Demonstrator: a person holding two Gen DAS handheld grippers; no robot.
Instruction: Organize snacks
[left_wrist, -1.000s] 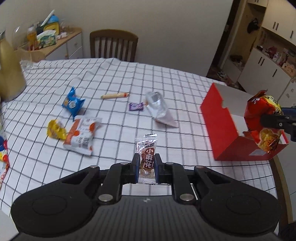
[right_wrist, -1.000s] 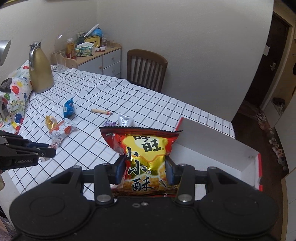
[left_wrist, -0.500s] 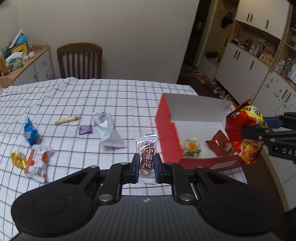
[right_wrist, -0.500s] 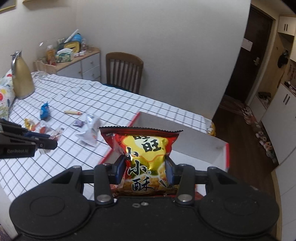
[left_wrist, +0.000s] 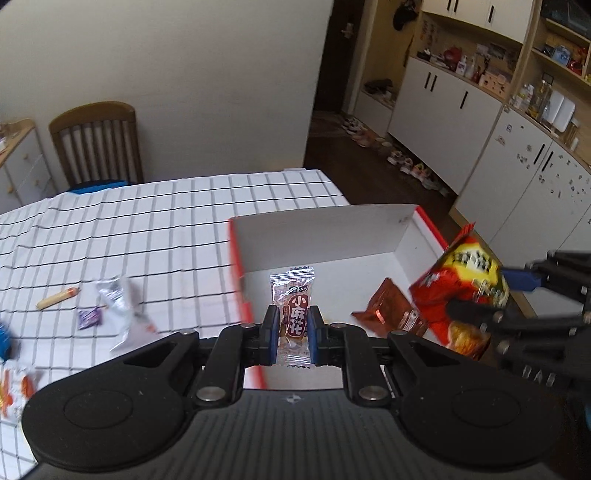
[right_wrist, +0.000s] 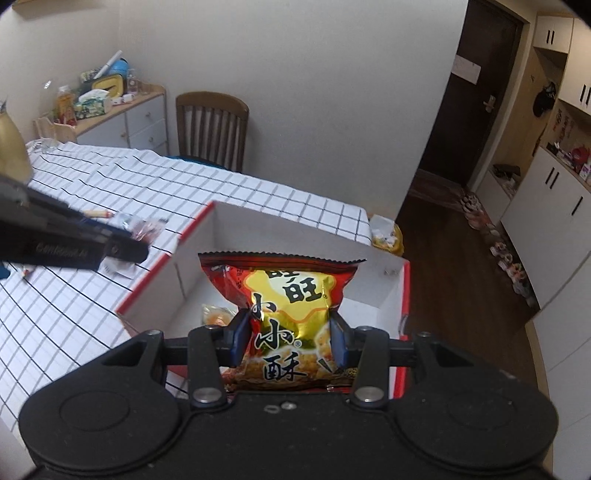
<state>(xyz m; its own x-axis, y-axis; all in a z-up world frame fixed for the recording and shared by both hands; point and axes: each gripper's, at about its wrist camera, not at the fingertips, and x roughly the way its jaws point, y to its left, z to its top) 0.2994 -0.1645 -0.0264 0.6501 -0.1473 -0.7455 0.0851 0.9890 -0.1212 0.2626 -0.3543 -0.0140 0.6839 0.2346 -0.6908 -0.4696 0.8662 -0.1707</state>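
The left tool (left_wrist: 291, 334) is pinching a small clear packet (left_wrist: 293, 314) between its blue pads, gripping it across the lower half so the top is standing upright above the fingers. The packet is showing a brown label with white characters and a crimped top edge, and it is hanging over the near left part of the open box (left_wrist: 325, 236).

The right tool (right_wrist: 288, 341) is clamping a red and gold snack bag (right_wrist: 291, 317) by its lower middle, with the puffy bag rising above the pads and its serrated top seam (right_wrist: 280, 256) lying level. Large black characters are running down its gold front. This bag is hovering over the right side of the box, which is showing white inner walls and a red outside.

Inside the box, a brown foil packet (left_wrist: 391, 314) is lying on the white floor, and an orange sweet (right_wrist: 216, 315) is resting near the corner.

On the checked tabletop (left_wrist: 147, 229), left of the box, a crumpled silver wrapper (left_wrist: 118, 299), a small purple sweet (left_wrist: 89, 316) and a thin stick snack (left_wrist: 57, 298) are lying apart from one another.
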